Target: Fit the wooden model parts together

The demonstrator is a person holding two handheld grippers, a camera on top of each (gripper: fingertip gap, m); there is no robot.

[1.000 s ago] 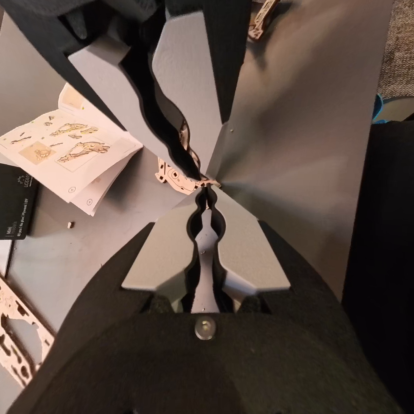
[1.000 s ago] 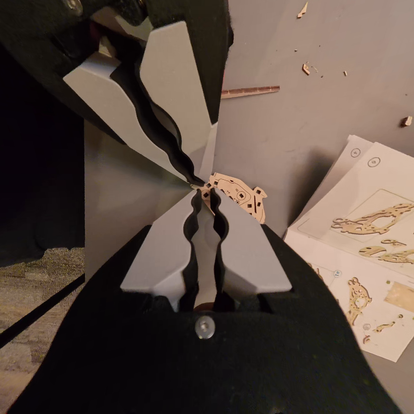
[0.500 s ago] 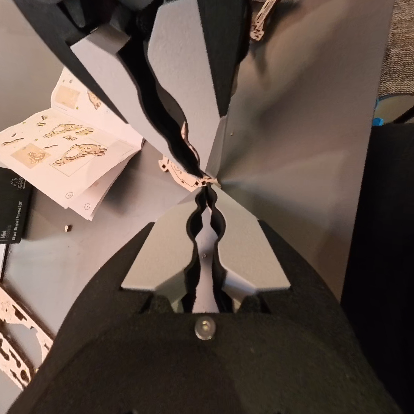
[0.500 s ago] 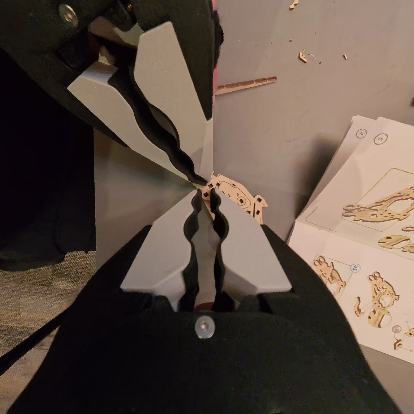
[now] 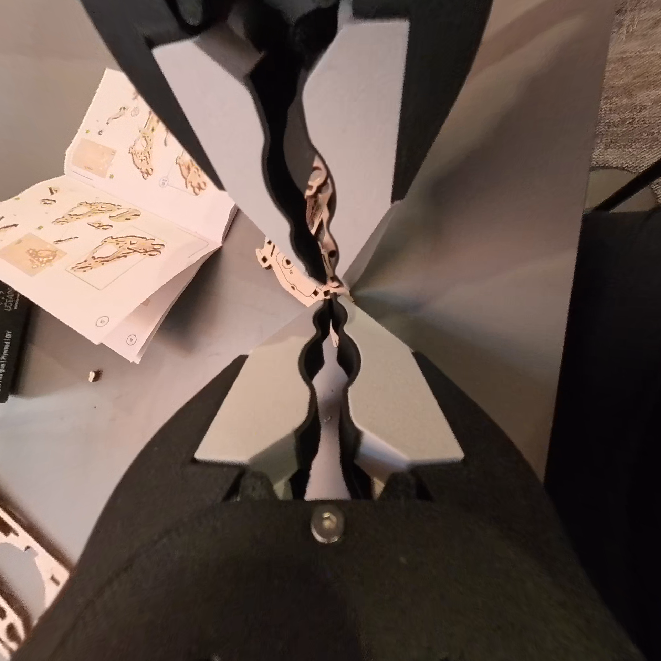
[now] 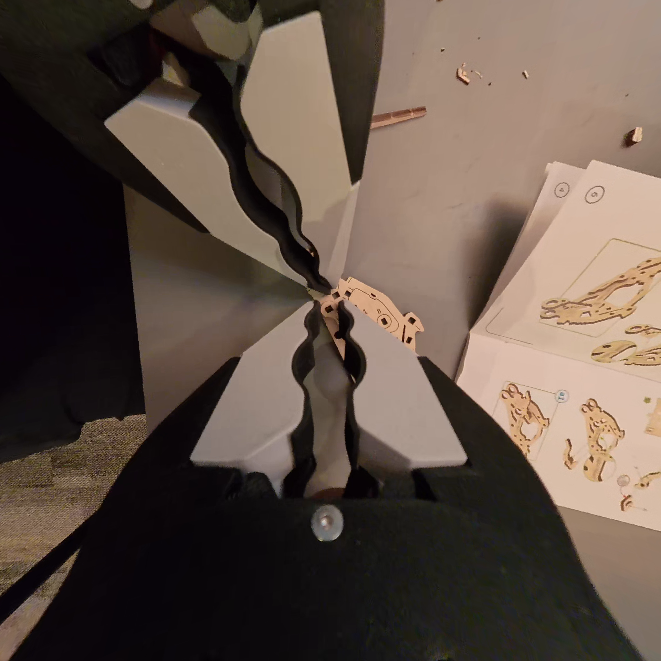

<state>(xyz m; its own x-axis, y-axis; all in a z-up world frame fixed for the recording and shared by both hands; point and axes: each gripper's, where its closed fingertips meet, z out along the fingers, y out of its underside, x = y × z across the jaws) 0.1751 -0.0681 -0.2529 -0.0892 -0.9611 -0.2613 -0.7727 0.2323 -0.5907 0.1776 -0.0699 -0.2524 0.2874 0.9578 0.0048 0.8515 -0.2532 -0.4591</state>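
Observation:
Both grippers meet tip to tip above the grey table. My left gripper is shut on a small thin wooden piece that shows as a sliver between its pads. My right gripper is shut on a flat wooden model part with square holes, which sticks out to the right of its fingers. In the left wrist view that part projects left from the right gripper, which comes down from above. In the right wrist view the left gripper comes in from the upper left. The two parts touch at the tips.
An open instruction booklet lies on the table and also shows in the right wrist view. A black box and a punched wooden sheet lie at the left. A wooden strip and scraps lie farther off. Carpet lies beyond the table edge.
Both grippers stay shut on their parts, tips together. The right gripper has swung more upright in the left wrist view, and the booklet has shifted as both views turned.

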